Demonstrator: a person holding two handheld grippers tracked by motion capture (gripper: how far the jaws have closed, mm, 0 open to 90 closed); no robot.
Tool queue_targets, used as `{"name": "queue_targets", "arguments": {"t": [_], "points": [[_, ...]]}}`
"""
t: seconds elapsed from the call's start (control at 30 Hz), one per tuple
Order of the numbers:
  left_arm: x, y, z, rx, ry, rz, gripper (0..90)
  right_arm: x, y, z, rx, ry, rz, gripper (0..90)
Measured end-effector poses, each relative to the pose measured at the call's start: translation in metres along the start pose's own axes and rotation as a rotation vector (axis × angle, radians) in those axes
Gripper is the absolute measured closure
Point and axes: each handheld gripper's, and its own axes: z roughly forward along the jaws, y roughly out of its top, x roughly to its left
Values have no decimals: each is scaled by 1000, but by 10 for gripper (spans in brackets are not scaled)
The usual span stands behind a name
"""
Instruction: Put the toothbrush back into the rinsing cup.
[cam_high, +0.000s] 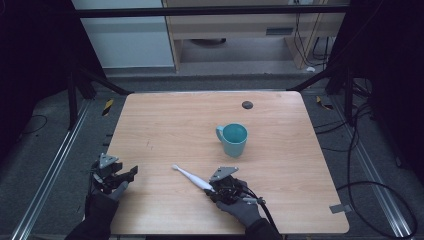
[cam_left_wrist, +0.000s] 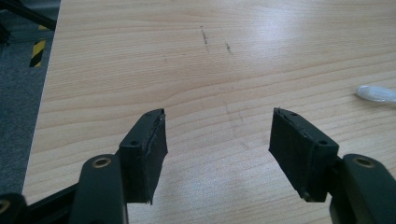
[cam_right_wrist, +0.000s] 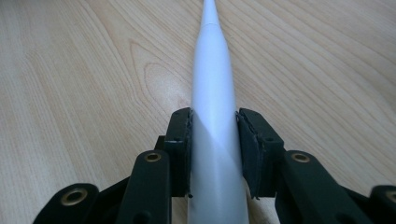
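A white toothbrush (cam_high: 191, 177) lies on the wooden table (cam_high: 165, 125), its head pointing to the far left. My right gripper (cam_high: 212, 189) is shut on its thick handle end; in the right gripper view both pads press the sides of the toothbrush (cam_right_wrist: 212, 88), with the right gripper (cam_right_wrist: 214, 128) low over the wood. A teal mug (cam_high: 234, 139) stands upright beyond it, handle to the left. My left gripper (cam_high: 130, 176) hovers near the table's front left corner, open and holding nothing (cam_left_wrist: 219, 140). The toothbrush's head (cam_left_wrist: 376, 93) shows far off at the right edge of the left gripper view.
A small dark round disc (cam_high: 247, 105) lies near the table's far edge. A strip of grey tape (cam_high: 339, 208) sits at the front right corner. Cables (cam_high: 380, 195) trail on the floor to the right of the table.
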Motion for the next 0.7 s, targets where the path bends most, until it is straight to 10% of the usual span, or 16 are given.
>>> {"name": "queue_targets", "arguments": {"t": [0.7], "points": [[-1, 0, 1, 6, 4, 3, 357, -25, -47, -46, 30, -12, -3, 659]]}}
